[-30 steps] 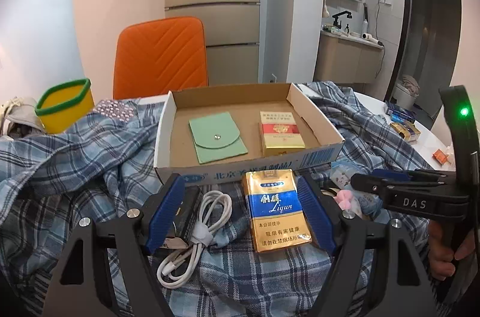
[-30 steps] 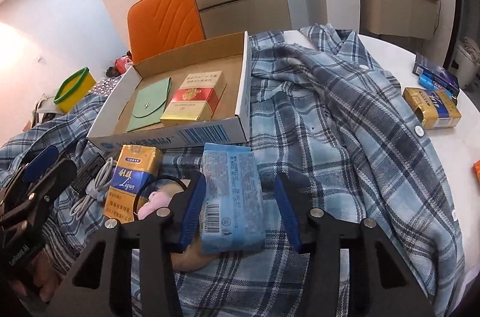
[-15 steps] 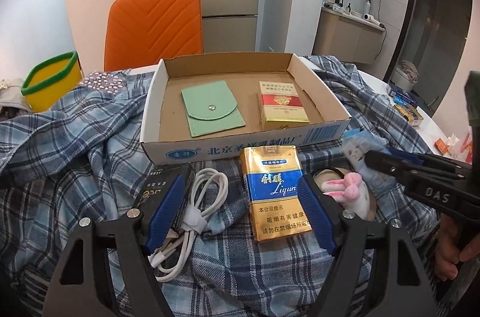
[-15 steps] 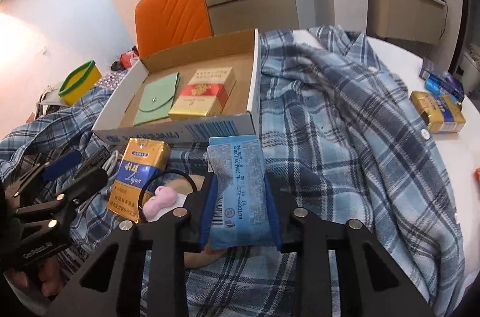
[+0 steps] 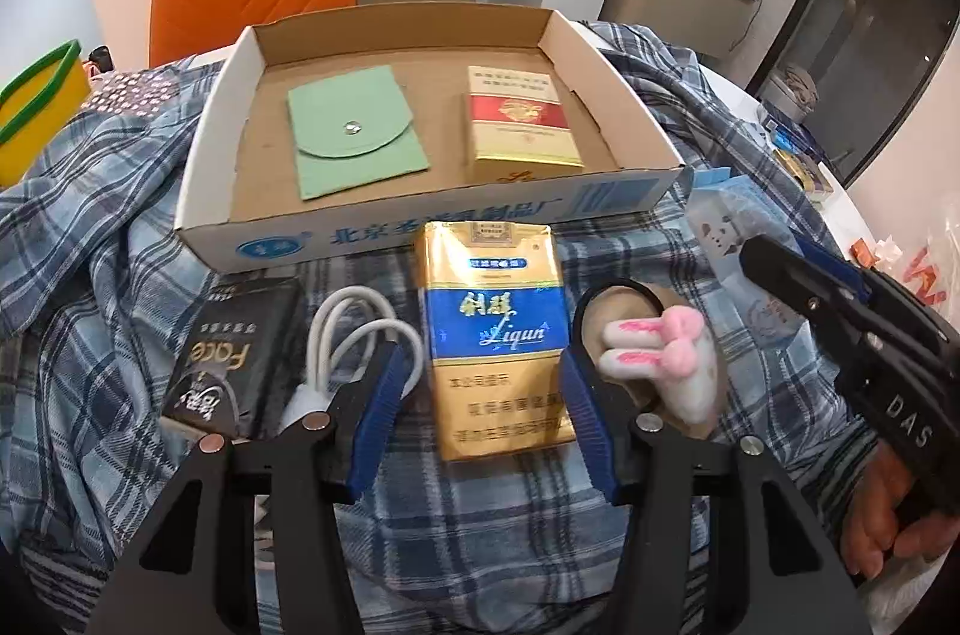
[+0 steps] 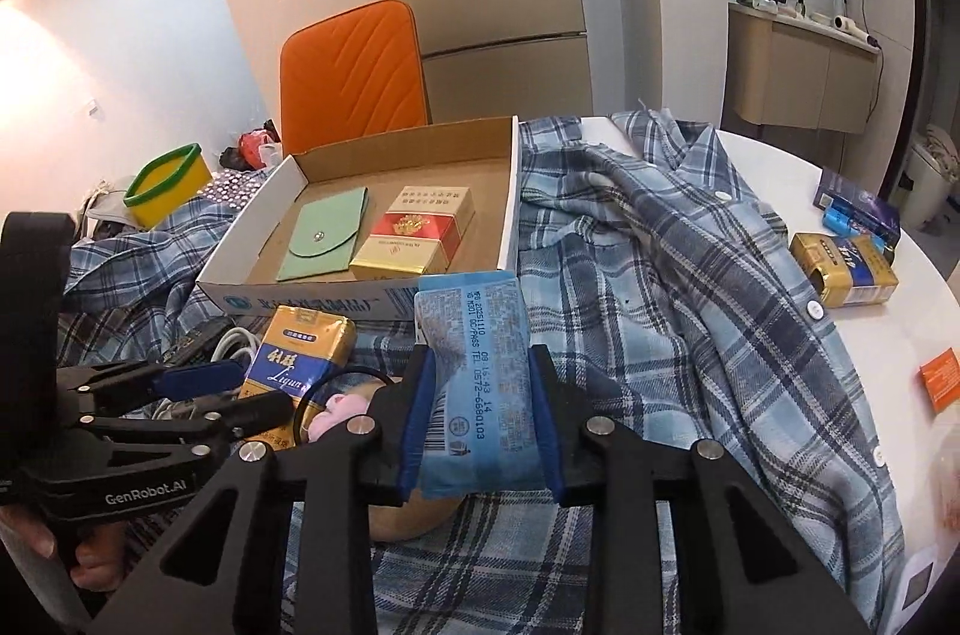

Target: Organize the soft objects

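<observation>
A gold and blue cigarette pack [image 5: 495,335] lies flat on the plaid shirt [image 6: 690,311], in front of the cardboard box [image 5: 420,230]. My left gripper [image 5: 483,358] straddles its near half with the jaws closing. The right pad [image 5: 585,419] meets the pack's edge, and a strip of cloth still shows beside the left pad [image 5: 378,413]. My right gripper [image 6: 477,419] is shut on a blue tissue pack [image 6: 474,335], held just above the shirt. In the left wrist view the right gripper [image 5: 804,275] comes in from the right with the tissue pack [image 5: 726,227].
The box holds a green pouch [image 5: 354,131] and a red and gold pack [image 5: 519,125]. Beside the left gripper lie a white cable [image 5: 354,335], a black packet [image 5: 234,359] and a pink bunny hair tie [image 5: 660,353]. An orange chair [image 6: 354,77], a yellow bin [image 6: 168,191] and another gold pack [image 6: 843,269] lie around.
The left gripper tipped down and came closer over the gold pack while its jaws narrowed around it. The right gripper shut on the tissue pack and raised it slightly.
</observation>
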